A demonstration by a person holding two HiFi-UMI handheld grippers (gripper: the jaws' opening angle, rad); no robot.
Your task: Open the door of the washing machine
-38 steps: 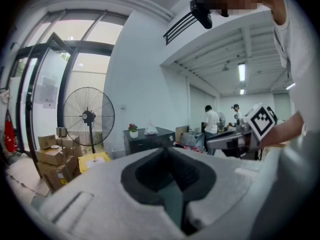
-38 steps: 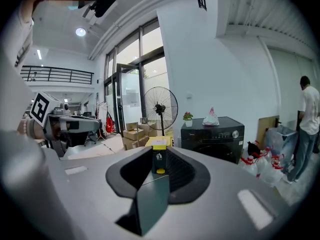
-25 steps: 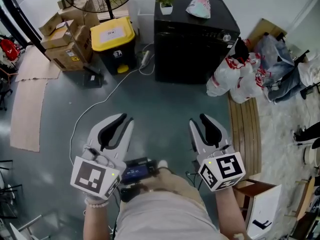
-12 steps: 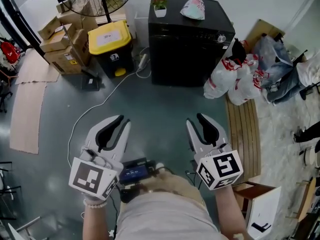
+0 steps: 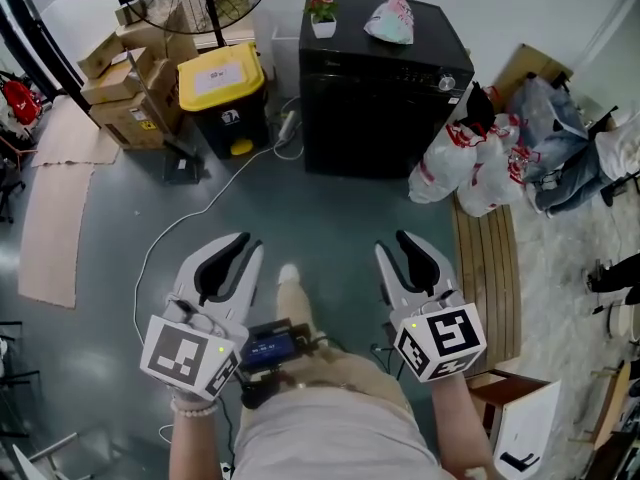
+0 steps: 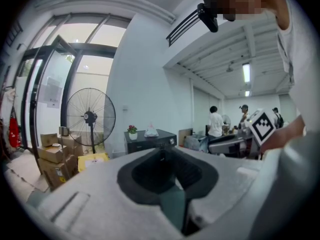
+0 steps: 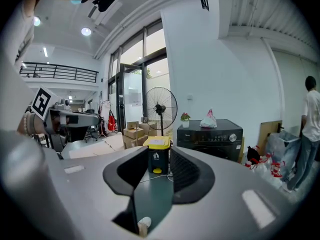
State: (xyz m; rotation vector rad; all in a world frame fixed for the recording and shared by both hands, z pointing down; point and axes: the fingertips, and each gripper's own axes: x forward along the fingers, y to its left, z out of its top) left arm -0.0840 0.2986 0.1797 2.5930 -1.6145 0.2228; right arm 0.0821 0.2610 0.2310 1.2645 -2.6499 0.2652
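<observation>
Head view: foot (image 5: 288, 275) newly forward between left gripper (image 5: 238, 240) and right gripper (image 5: 398, 243), jaws apart, empty; washing machine (image 5: 385, 78) upper centre, well apart; approach only, door untouched.

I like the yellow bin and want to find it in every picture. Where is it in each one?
Head view: the yellow-lidded bin is at the upper left, just left of the black washing machine.
Left gripper view: low on the left; only its yellow lid shows.
Right gripper view: in the middle, seen through the gap between the jaws.
Shared landmark: the black washing machine stands right of the bin in all three views.
</observation>
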